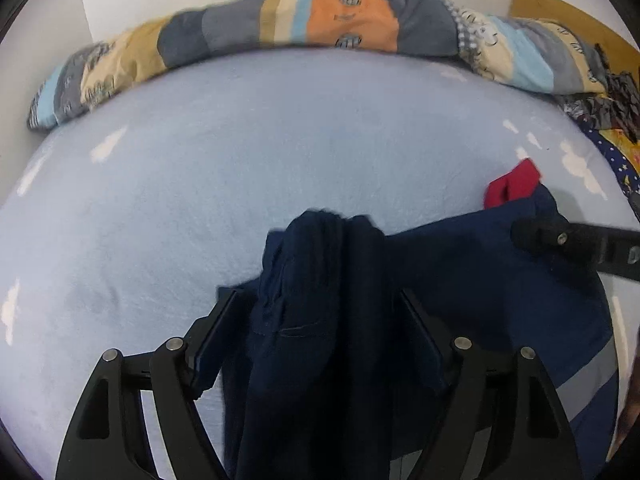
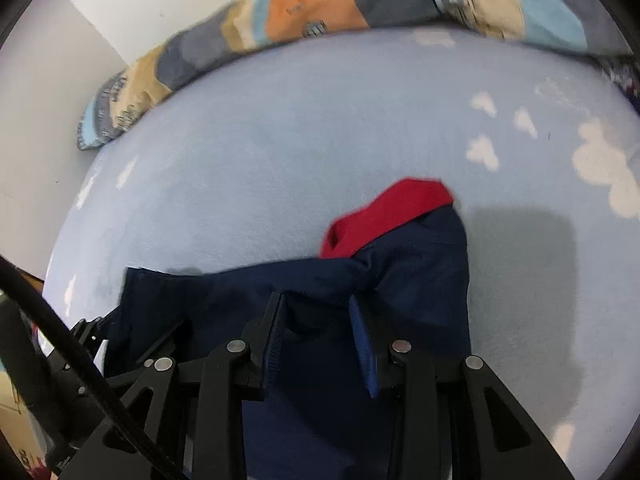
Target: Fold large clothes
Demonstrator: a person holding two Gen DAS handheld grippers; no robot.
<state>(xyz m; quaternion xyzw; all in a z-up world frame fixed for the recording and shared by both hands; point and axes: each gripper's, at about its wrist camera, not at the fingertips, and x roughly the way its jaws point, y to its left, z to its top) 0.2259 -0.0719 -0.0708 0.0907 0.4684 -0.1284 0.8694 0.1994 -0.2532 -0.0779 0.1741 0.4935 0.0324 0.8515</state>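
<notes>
Right gripper (image 2: 316,312) points down at a navy garment (image 2: 416,280) lying bunched on a pale blue sheet (image 2: 280,160). Navy cloth sits between the fingers (image 2: 276,332); contact with the pads appears likely, though blur prevents certainty. A red collar (image 2: 384,216) shows at the garment's far edge. A patchwork quilt (image 2: 320,8) lies along the wall.

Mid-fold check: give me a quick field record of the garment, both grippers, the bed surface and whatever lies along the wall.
garment: navy jacket with red lining, bunched on the bed, a grey stripe near its hem
left gripper: jaws wide, a thick bunch of navy fabric between them; whether the pads press on it cannot be told
right gripper: jaws partly apart, a fold of the jacket between them; grip unclear
surface: light blue sheet with white cloud shapes
along wall: rolled patchwork quilt
</notes>
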